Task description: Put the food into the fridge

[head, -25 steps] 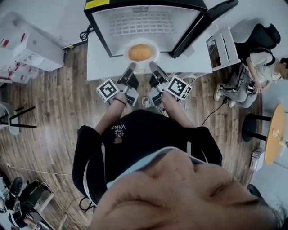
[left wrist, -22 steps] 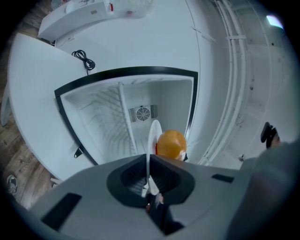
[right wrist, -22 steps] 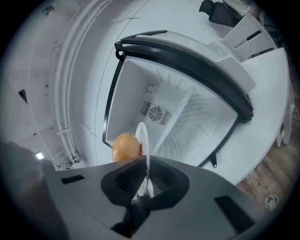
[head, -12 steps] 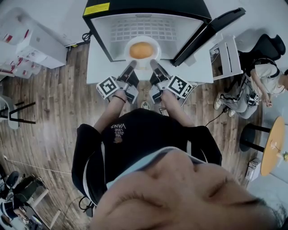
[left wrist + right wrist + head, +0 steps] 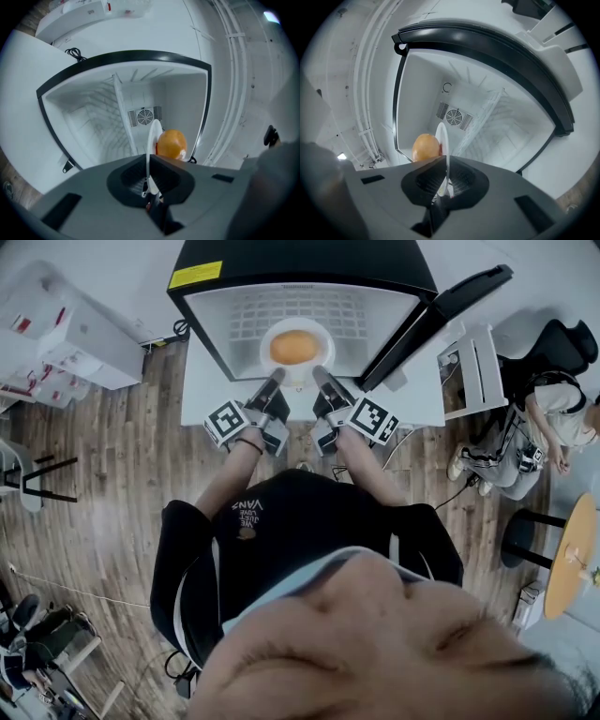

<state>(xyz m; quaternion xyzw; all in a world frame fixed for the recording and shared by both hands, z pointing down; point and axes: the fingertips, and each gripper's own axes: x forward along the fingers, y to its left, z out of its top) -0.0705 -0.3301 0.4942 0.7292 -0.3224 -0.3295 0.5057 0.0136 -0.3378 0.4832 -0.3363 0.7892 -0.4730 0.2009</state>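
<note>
A white plate carries an orange bun-like food. My left gripper is shut on the plate's near left rim and my right gripper is shut on its near right rim. Together they hold the plate at the mouth of the open fridge, over its wire shelf. In the left gripper view the plate stands edge-on between the jaws with the food beside it. The right gripper view shows the same plate and food, with the fridge's back fan beyond.
The fridge door stands open to the right. The fridge sits on a white table. A white stand and a seated person are at the right. White boxes lie at the left on the wooden floor.
Both grippers have carried the plate with the food forward, from the table's front into the fridge opening. The grips are unchanged.
</note>
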